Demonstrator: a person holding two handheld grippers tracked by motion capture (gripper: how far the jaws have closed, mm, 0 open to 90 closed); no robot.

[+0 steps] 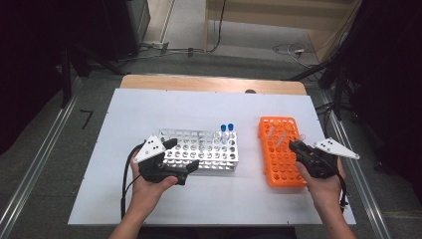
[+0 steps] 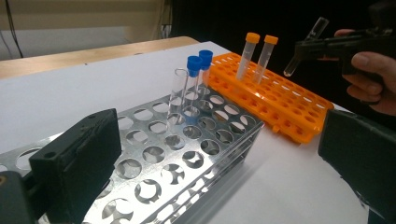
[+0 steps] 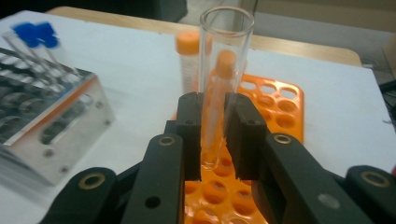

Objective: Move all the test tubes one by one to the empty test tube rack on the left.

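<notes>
Left tongs (image 1: 183,160): spread wide, straddling front end of shiny perforated metal tube rack (image 1: 201,149), gripping nothing
Metal rack: on white table (image 1: 149,109), two blue-capped tubes (image 1: 227,130) at far right corner
Right tongs (image 3: 214,140): clamped on clear uncapped glass test tube (image 3: 219,70), lifted just above orange plastic tube rack (image 1: 278,154)

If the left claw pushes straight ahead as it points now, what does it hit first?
Probably the metal rack, lying between its open jaws; beyond stand the clear tube and blue-capped tubes. Depth is uncertain.
</notes>
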